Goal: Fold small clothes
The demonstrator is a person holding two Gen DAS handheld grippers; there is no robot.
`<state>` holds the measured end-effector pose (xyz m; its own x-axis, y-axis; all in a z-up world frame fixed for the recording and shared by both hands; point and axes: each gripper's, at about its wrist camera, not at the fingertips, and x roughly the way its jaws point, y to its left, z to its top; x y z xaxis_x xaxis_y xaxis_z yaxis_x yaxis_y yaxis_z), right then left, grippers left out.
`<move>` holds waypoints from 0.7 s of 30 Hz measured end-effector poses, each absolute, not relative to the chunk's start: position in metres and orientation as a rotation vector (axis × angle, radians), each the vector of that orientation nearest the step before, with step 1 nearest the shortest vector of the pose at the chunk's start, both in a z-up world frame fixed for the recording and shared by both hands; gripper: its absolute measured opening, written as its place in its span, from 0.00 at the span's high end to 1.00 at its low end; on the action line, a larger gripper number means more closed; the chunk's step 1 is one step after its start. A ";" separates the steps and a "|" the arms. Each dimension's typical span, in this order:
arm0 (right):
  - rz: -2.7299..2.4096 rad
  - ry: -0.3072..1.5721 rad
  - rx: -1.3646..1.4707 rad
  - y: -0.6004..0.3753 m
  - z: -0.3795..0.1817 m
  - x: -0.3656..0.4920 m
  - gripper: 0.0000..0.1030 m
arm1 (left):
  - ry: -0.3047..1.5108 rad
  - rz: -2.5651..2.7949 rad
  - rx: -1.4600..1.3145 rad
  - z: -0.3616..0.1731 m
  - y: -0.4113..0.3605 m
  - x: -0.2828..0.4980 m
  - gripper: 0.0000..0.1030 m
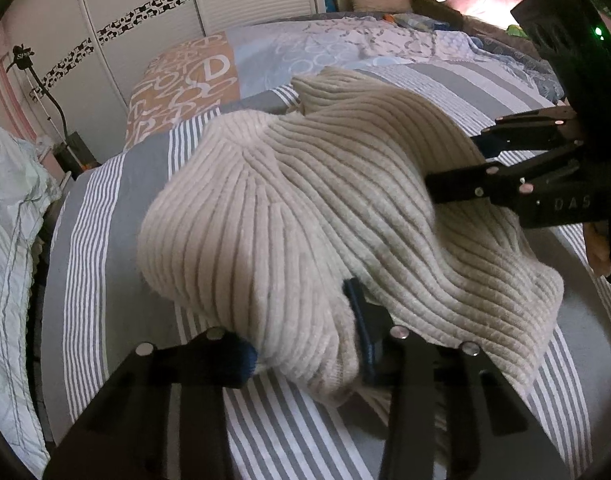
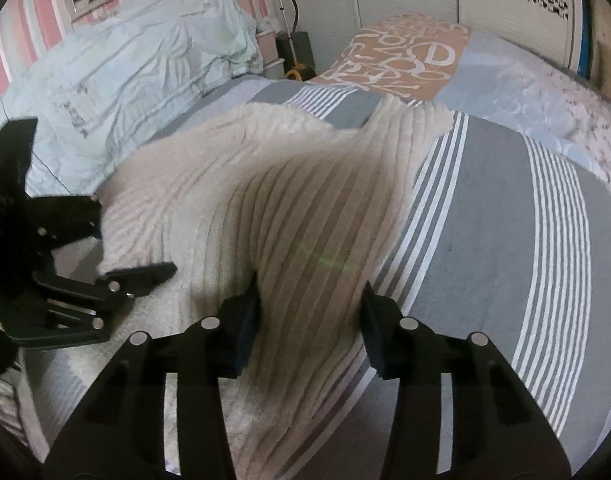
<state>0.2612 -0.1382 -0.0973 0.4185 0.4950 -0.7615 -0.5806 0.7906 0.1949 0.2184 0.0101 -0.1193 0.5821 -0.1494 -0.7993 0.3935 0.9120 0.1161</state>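
Note:
A cream ribbed knit garment [image 1: 305, 200] lies bunched in a raised hump on the striped grey and white bed cover [image 1: 105, 240]. In the left wrist view my left gripper [image 1: 303, 344] is shut on the near fold, a thick wad of knit filling the space between its fingers. My right gripper [image 1: 453, 168] comes in from the right and clamps the garment's far right edge. In the right wrist view the garment [image 2: 265, 184] rises between my right gripper's [image 2: 311, 316] fingers, and my left gripper [image 2: 135, 242] holds its left edge.
A pale green crumpled duvet [image 2: 125, 80] lies along the bed's left side. An orange lettered cover [image 1: 185, 80] and a light blue patterned quilt [image 1: 305, 52] lie beyond the garment. White wardrobe doors [image 1: 145, 20] stand behind. A person's hand [image 1: 599, 252] shows at the right edge.

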 end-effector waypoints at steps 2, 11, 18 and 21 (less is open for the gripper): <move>0.684 0.907 -0.092 -0.139 -0.093 0.260 0.59 | 0.895 -0.327 0.282 -0.117 0.012 0.217 0.65; 0.731 0.839 -0.062 -0.141 -0.067 0.246 0.61 | 0.884 -0.330 0.244 -0.100 0.017 0.212 0.70; 0.712 0.890 -0.048 -0.149 -0.082 0.253 0.61 | 0.903 -0.333 0.239 -0.103 0.018 0.213 0.70; 0.695 0.917 -0.037 -0.153 -0.092 0.257 0.60 | 0.920 -0.334 0.221 -0.107 0.019 0.222 0.62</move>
